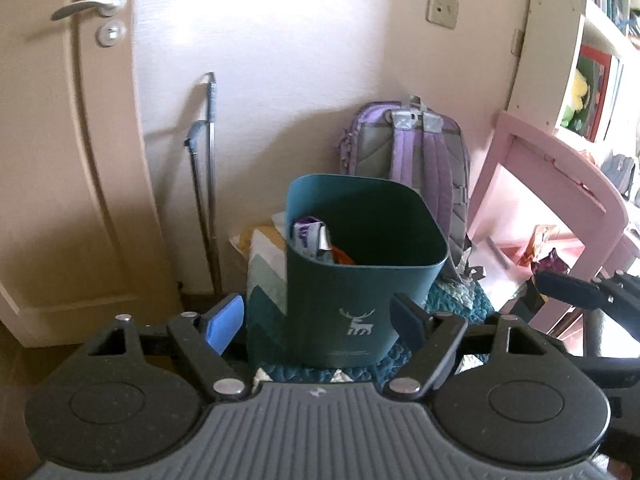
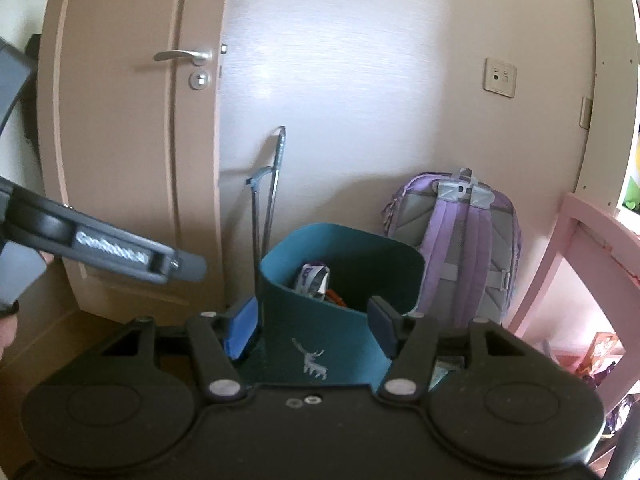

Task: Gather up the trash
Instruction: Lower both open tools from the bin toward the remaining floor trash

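Note:
A teal bin point(image 1: 352, 280) with a white deer print stands on a quilted mat by the wall; it also shows in the right wrist view point(image 2: 320, 320). Inside lie a purple-and-white wrapper point(image 1: 308, 236) and an orange scrap point(image 1: 343, 257); both show in the right wrist view, wrapper point(image 2: 314, 278) and scrap point(image 2: 336, 298). My left gripper point(image 1: 318, 320) is open and empty, just in front of the bin. My right gripper point(image 2: 314, 326) is open and empty, close before the bin. More wrappers point(image 1: 550, 262) lie under the pink chair.
A purple backpack point(image 1: 420, 156) leans on the wall behind the bin. A pink chair point(image 1: 560, 176) stands right, a shelf point(image 1: 592, 40) beyond it. A door point(image 1: 68, 160) is left, a metal pole point(image 1: 208, 168) beside it. A patterned cushion point(image 1: 264, 276) lies beside the bin.

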Demonstrator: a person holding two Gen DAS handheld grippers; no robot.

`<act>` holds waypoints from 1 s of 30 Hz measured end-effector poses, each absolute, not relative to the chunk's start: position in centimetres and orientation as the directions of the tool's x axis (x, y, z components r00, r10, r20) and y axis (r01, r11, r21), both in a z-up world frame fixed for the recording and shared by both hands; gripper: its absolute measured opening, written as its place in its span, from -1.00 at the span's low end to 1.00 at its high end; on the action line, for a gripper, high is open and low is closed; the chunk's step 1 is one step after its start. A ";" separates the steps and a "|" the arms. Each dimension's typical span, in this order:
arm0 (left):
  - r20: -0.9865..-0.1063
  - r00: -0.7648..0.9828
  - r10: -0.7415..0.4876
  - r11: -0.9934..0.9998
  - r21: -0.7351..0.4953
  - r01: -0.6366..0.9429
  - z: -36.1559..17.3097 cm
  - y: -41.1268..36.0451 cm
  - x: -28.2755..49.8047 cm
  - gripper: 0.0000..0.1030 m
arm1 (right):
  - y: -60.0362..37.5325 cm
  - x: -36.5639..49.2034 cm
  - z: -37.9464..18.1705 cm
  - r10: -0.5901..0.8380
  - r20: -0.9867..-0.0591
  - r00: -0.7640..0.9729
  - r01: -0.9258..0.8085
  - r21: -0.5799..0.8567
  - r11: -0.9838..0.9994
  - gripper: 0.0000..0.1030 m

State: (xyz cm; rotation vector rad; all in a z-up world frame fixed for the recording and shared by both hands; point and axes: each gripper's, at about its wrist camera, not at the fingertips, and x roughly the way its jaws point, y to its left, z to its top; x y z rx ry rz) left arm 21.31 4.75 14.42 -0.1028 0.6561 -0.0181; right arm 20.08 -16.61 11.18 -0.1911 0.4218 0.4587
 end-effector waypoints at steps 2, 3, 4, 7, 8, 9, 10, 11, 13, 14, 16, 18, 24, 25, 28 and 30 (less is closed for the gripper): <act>-0.596 0.801 -0.044 0.994 -0.108 -0.026 14.3 5.9 20.1 0.59 | -16.6 19.3 10.9 0.399 -0.435 0.807 -0.473 -0.071 0.878 0.18; -0.590 0.806 -0.041 0.993 -0.111 -0.031 14.2 6.4 19.6 0.62 | -16.7 18.9 10.7 0.407 -0.433 0.804 -0.477 -0.061 0.877 0.19; -0.582 0.812 -0.039 0.993 -0.113 -0.033 14.1 7.0 18.9 0.64 | -16.7 18.6 10.5 0.414 -0.433 0.801 -0.480 -0.050 0.876 0.19; -0.566 0.823 -0.039 0.992 -0.120 -0.036 13.4 8.7 17.4 0.96 | -16.8 18.0 9.5 0.430 -0.443 0.787 -0.485 -0.012 0.874 0.19; -0.558 0.828 -0.048 0.991 -0.133 -0.032 13.0 9.4 16.9 1.00 | -16.8 17.8 9.0 0.436 -0.449 0.780 -0.488 0.001 0.873 0.19; -0.548 0.835 -0.056 0.989 -0.147 -0.030 12.7 10.2 16.5 1.00 | -16.7 17.7 8.6 0.440 -0.452 0.776 -0.488 0.011 0.873 0.19; -0.541 0.839 -0.059 0.987 -0.156 -0.032 12.3 10.8 16.1 1.00 | -16.7 17.5 8.1 0.440 -0.457 0.773 -0.486 0.020 0.874 0.19; -0.537 0.842 -0.058 0.986 -0.163 -0.036 11.9 11.4 15.7 1.00 | -16.7 17.5 7.5 0.442 -0.463 0.768 -0.484 0.030 0.874 0.19; -0.528 0.848 -0.049 0.984 -0.169 -0.049 11.0 12.6 15.2 1.00 | -16.6 17.4 6.5 0.442 -0.469 0.765 -0.478 0.048 0.877 0.20; -0.523 0.851 -0.042 0.984 -0.169 -0.056 10.5 13.2 14.9 1.00 | -16.6 17.3 5.9 0.437 -0.469 0.767 -0.470 0.053 0.881 0.20; -0.521 0.853 -0.027 0.986 -0.156 -0.064 9.3 14.3 14.7 1.00 | -16.6 17.2 4.6 0.435 -0.469 0.769 -0.462 0.065 0.885 0.20; -0.533 0.846 -0.013 0.989 -0.132 -0.068 7.7 15.0 14.7 1.00 | -16.6 17.2 2.9 0.430 -0.473 0.769 -0.454 0.070 0.888 0.20; -0.608 0.794 0.016 0.994 -0.074 -0.077 1.5 16.8 16.1 1.00 | -15.9 18.7 -3.3 0.391 -0.561 0.730 -0.418 0.087 0.904 0.20; -0.620 0.784 0.022 0.995 -0.060 -0.075 0.3 17.1 16.3 1.00 | -15.8 19.1 -4.3 0.389 -0.577 0.718 -0.414 0.095 0.905 0.20; -0.665 0.746 0.038 0.997 -0.029 -0.077 -3.3 17.7 17.6 1.00 | -15.1 20.3 -7.6 0.363 -0.633 0.684 -0.395 0.096 0.913 0.20; -0.697 0.716 0.028 0.997 -0.031 -0.070 -5.8 18.3 18.4 1.00 | -14.7 21.2 -9.8 0.346 -0.668 0.658 -0.380 0.102 0.919 0.20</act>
